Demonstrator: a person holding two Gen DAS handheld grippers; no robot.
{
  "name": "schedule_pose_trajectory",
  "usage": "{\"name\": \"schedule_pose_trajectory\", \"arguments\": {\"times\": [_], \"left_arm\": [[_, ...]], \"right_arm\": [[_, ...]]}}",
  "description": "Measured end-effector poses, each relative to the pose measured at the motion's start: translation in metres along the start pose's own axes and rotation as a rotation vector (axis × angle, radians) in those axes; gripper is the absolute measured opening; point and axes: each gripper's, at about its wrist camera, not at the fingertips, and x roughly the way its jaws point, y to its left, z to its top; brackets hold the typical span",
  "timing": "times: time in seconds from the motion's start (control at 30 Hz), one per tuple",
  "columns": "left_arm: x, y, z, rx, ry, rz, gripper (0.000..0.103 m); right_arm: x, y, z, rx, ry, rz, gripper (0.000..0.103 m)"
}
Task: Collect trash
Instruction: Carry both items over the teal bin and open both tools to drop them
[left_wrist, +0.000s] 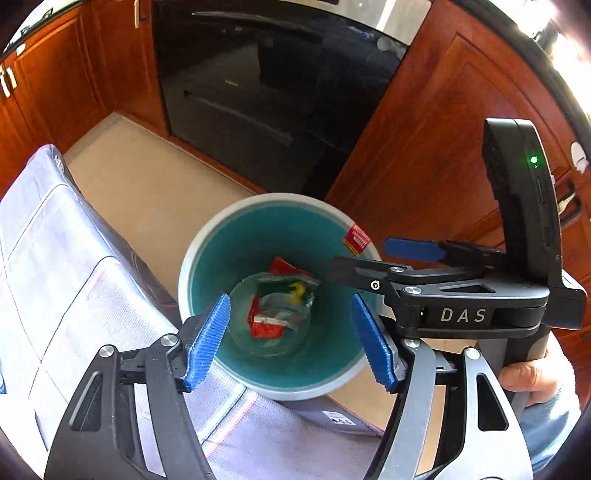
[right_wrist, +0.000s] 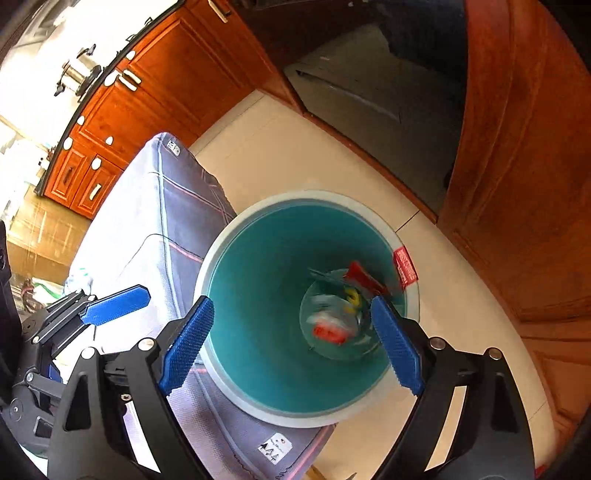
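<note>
Both the left gripper (left_wrist: 290, 341) and right gripper (right_wrist: 293, 345) hang empty with jaws apart over the bin (left_wrist: 192, 254), where light, crinkly, slippery wrappers (left_wrist: 275, 314) lie at six o'clock, best pinched by a loose edge.

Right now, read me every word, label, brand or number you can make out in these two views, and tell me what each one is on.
"DAS": white letters on the body of the right gripper.
Red sticker on the rim of the bin: print too small to read.
Small logo on the oven door: too small to read.
White tag on the grey cloth: symbols only, blurred.
Wrappers in the bin: print unreadable.
</note>
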Motion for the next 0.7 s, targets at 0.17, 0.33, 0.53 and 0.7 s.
{"name": "schedule_pose_trajectory", "arguments": {"times": [0.17,0.33,0.53,0.7], "left_arm": [[-0.004,0.0,-0.012,0.0,-0.002,0.014,0.076],[-0.011,0.02,-0.034,-0.004,-0.014,0.019,0.079],[-0.03,0.03,-0.048,-0.003,-0.046,0.03,0.084],[-0.057,0.036,-0.066,-0.011,-0.086,0.045,0.09]], "right_arm": [[-0.008,0.003,-0.007,-0.015,-0.002,-0.012,0.087],[-0.017,0.009,-0.015,-0.023,0.002,-0.021,0.087],[-0.03,0.026,-0.027,-0.052,0.0,-0.025,0.087],[-0.042,0.051,-0.036,-0.09,-0.012,-0.023,0.087]]}}
